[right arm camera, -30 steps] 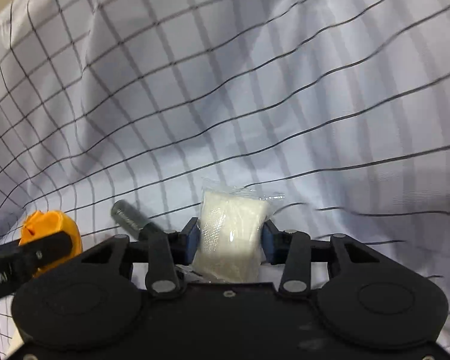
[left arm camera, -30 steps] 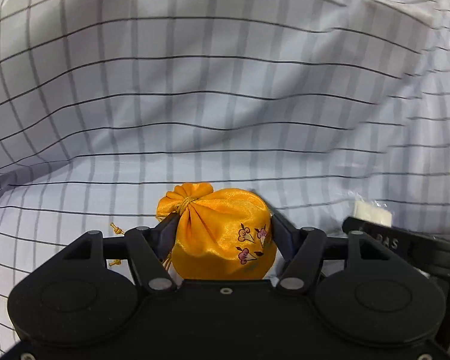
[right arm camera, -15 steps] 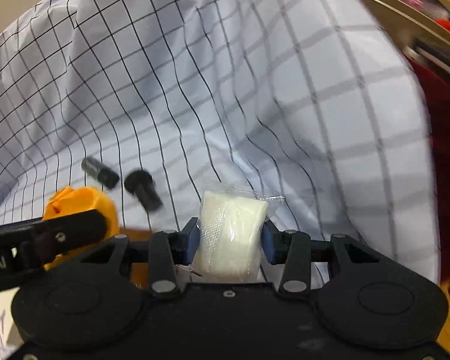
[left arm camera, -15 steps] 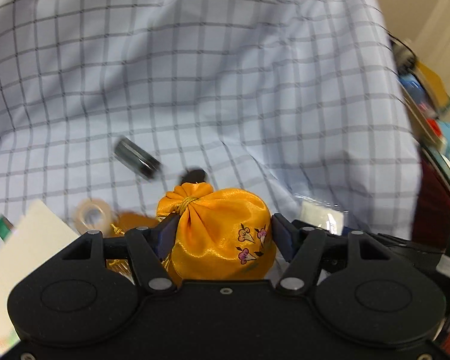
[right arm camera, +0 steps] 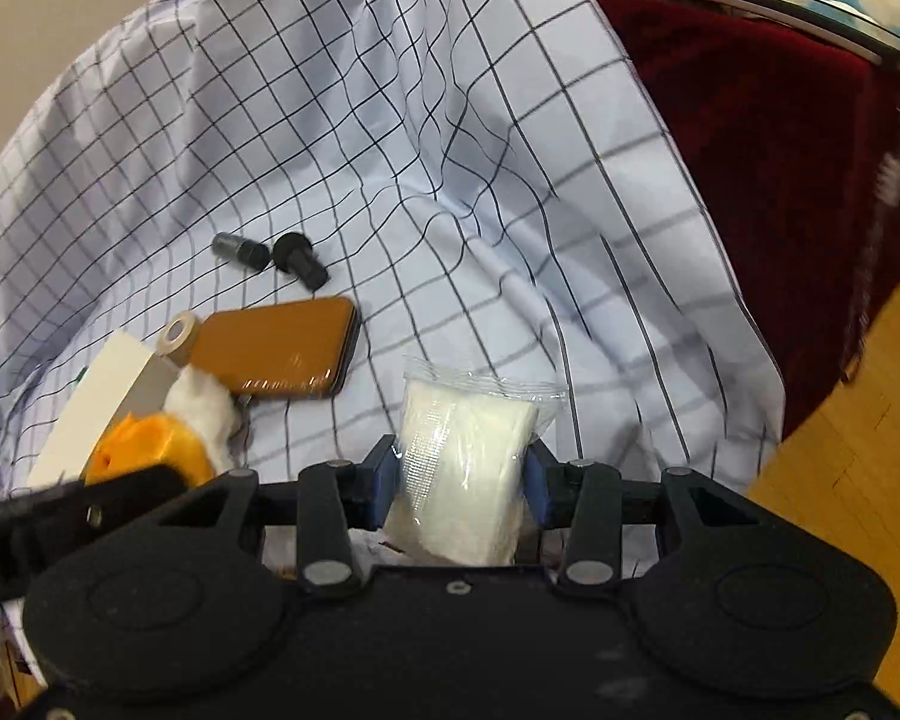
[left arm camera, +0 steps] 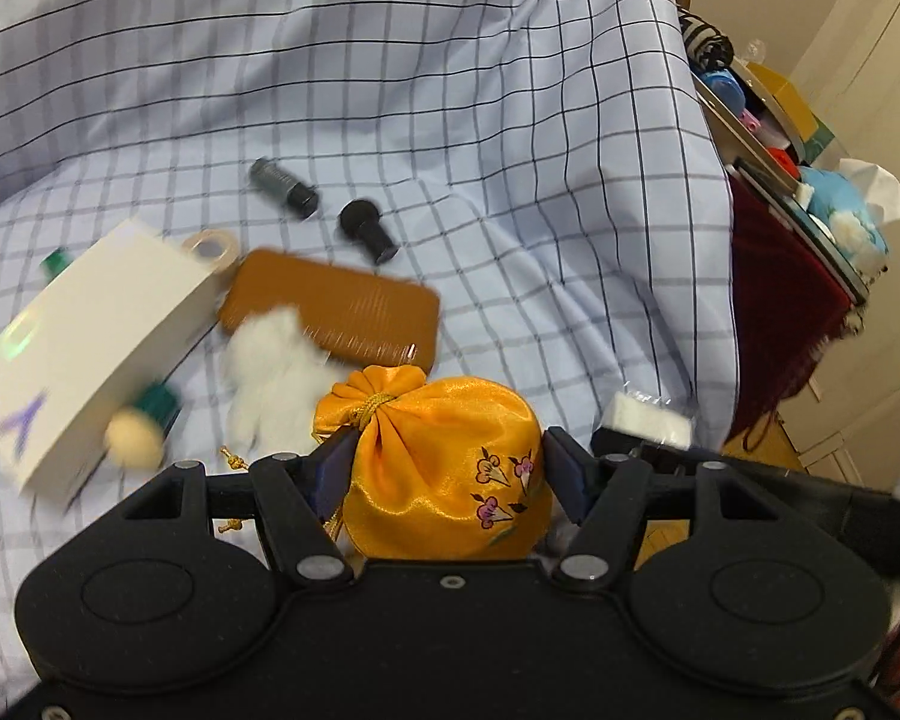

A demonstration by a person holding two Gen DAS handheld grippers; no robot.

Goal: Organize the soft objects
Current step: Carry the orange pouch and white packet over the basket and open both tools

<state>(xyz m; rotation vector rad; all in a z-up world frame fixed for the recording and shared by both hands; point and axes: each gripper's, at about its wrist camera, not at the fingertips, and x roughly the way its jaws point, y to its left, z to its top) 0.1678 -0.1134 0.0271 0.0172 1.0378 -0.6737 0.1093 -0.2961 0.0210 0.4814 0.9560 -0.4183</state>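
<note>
My left gripper (left arm camera: 441, 468) is shut on an orange satin drawstring pouch (left arm camera: 444, 468) with small flower prints, held above the checked cloth (left arm camera: 450, 120). My right gripper (right arm camera: 459, 474) is shut on a white gauze pack in clear plastic (right arm camera: 465, 456). In the left wrist view that pack (left arm camera: 648, 417) shows just right of the pouch; in the right wrist view the pouch (right arm camera: 150, 450) shows at lower left. A white fluffy thing (left arm camera: 270, 372) lies on the cloth beside a brown case (left arm camera: 336, 312).
A white box (left arm camera: 84, 342), a tape roll (left arm camera: 210, 246), two dark cylinders (left arm camera: 282, 186) (left arm camera: 366, 231) and a small green-and-cream thing (left arm camera: 144, 426) lie on the cloth. At right stand a dark red cloth (right arm camera: 768, 180), cluttered shelves (left arm camera: 780, 138) and wooden floor (right arm camera: 858, 480).
Both grippers have swept sideways over the cloth, still holding pouch and gauze pack. The box, brown case, fluffy thing and cylinders came into view, then the shelves and red cloth at right.
</note>
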